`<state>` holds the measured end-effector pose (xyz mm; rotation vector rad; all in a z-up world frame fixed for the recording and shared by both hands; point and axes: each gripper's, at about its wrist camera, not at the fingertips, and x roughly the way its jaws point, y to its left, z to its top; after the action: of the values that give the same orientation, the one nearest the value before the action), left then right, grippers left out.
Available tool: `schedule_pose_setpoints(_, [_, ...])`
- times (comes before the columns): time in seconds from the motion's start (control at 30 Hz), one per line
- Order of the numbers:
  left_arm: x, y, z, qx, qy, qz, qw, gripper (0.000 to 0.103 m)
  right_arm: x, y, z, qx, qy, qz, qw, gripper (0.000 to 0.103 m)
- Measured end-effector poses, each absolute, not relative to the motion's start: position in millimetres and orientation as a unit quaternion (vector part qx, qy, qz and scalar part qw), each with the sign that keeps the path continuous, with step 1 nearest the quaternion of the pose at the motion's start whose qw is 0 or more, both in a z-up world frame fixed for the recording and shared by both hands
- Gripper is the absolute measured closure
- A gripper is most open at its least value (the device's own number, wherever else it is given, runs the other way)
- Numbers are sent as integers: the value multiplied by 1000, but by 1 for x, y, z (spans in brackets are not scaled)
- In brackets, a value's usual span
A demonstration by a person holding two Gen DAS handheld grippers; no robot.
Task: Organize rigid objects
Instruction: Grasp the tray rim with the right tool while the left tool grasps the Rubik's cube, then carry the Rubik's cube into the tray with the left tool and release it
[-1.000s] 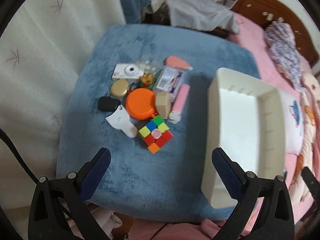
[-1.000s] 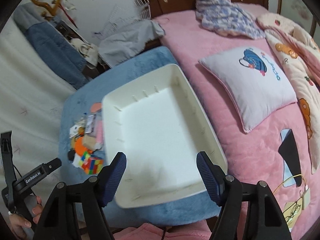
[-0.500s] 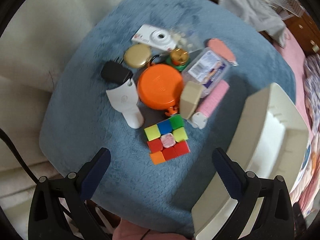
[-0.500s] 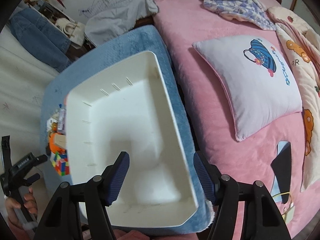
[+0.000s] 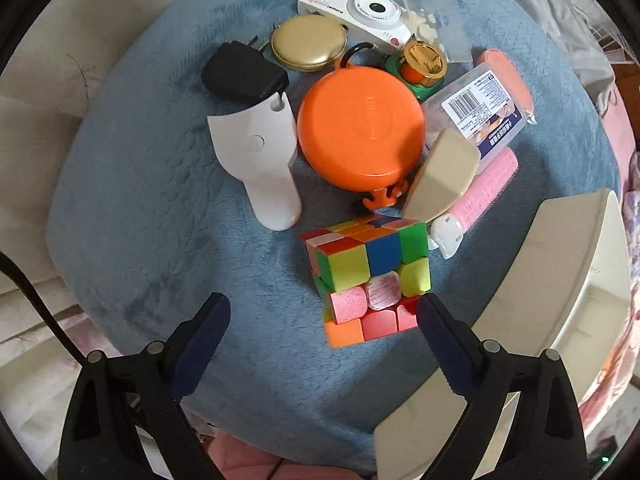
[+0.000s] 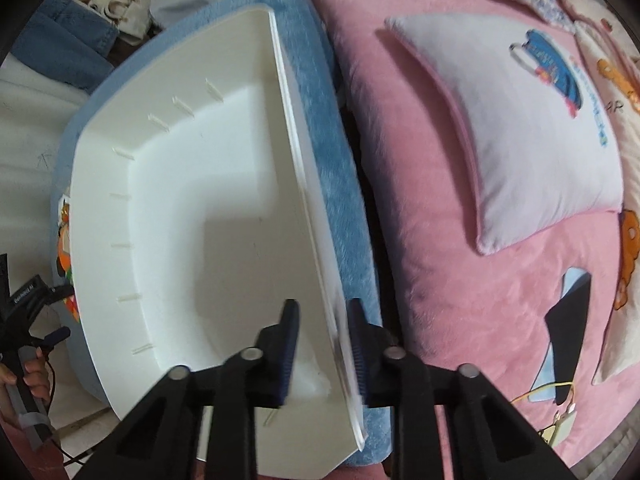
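Note:
A scrambled colour cube [image 5: 368,276] lies on the blue plush cushion [image 5: 140,240], nearest of a cluster of small objects. My left gripper [image 5: 322,304] points down over it with its jaws wide and closing slightly. The cube's near edge sits between the fingertips, close to the right one, and neither pad presses on it. The white tray [image 5: 560,280] stands to the right of the cube. My right gripper [image 6: 324,316] straddles the right wall of the tray [image 6: 180,200], jaws closing. The outer pad is at the rim and the inner pad stands a little off the wall.
Behind the cube lie an orange round case [image 5: 360,128], a white handheld device [image 5: 260,160], a black plug [image 5: 244,76], a gold compact [image 5: 308,42], a toy camera [image 5: 360,12], a labelled clear box [image 5: 476,116] and a pink roller [image 5: 484,188]. A pink bed [image 6: 440,220] and pillow [image 6: 540,120] lie right of the tray.
Both grippers have sunk toward the cushion. The left one rolled and came close over the cube. The right one's jaws narrowed from wide apart to a slim gap around the tray's right wall.

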<state>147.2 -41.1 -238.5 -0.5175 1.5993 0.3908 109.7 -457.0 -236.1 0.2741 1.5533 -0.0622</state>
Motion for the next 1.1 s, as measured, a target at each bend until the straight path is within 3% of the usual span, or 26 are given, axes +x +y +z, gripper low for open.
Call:
schedule_pose_setpoints(0.17, [147, -33, -240, -256, 702, 160, 645, 11, 112, -455, -241, 104, 699, -30, 707, 94])
schedule_pose_setpoints(0.53, [158, -28, -247, -281, 715, 122, 628, 13, 110, -414, -247, 95, 700, 16, 707, 94])
schedule_pose_setpoints(0.73, [174, -26, -252, -268, 729, 115, 619, 23, 110, -407, -247, 87, 697, -9, 712, 95])
schedule_pose_setpoints(0.87, [179, -19, -261, -288, 736, 103, 603, 39, 110, -404, -248, 85, 694, -25, 715, 95])
schedule_pose_setpoints(1.1, [176, -14, -264, -287, 748, 102, 590, 41, 108, -397, -246, 80, 688, -46, 720, 95])
